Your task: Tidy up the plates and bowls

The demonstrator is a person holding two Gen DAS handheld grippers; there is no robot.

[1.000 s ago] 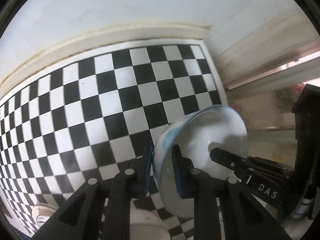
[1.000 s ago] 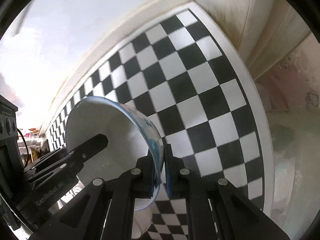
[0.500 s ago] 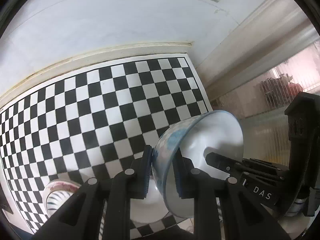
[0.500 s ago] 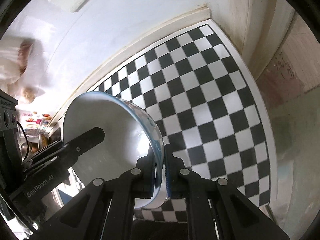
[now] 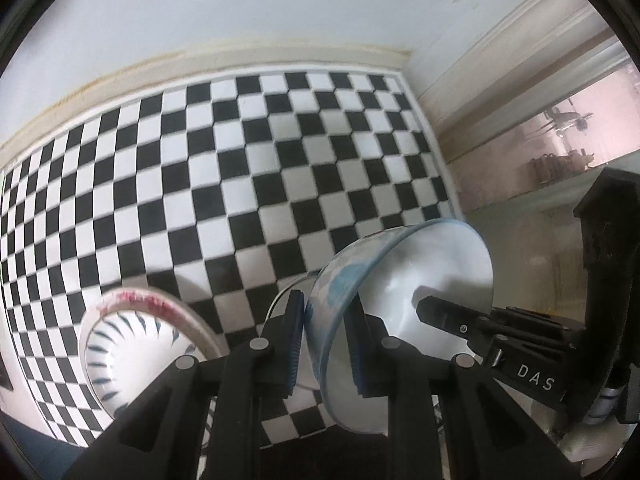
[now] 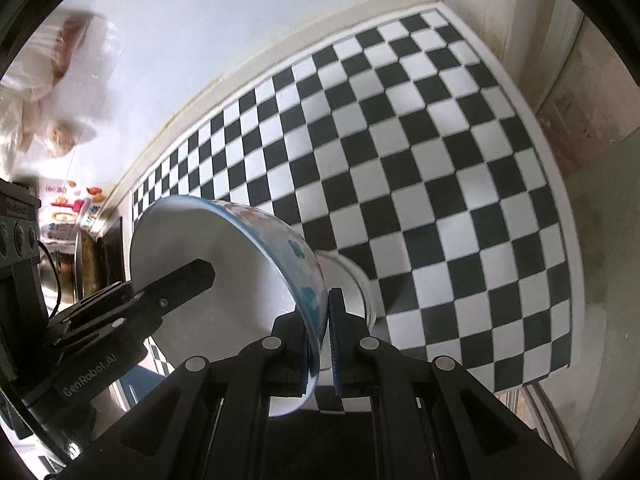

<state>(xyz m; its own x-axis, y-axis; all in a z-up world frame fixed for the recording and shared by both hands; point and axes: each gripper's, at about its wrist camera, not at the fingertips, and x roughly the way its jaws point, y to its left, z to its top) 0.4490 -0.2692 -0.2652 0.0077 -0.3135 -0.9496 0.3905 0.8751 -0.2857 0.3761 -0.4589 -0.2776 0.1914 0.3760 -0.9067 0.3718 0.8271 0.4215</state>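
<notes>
A white bowl with blue flowers [image 5: 416, 280] is held tilted in the air over the checkered mat [image 5: 240, 168] by both grippers. My left gripper [image 5: 326, 332] is shut on its left rim. My right gripper [image 6: 320, 340] is shut on the opposite rim of the bowl [image 6: 224, 256]. Each gripper's finger shows inside the bowl in the other's view. Below it, a white dish [image 6: 344, 280] sits on the mat. A red-rimmed bowl with dark dashes [image 5: 132, 340] stands on the mat at the left.
A white wall with a cream skirting borders the mat at the back. A door frame and a pink room lie to the right. Plastic bags [image 6: 48, 92] hang at the far left of the right wrist view.
Both grippers have lifted the flowered bowl and pulled it back from the wall. The red-rimmed bowl and the white dish have come into view below.
</notes>
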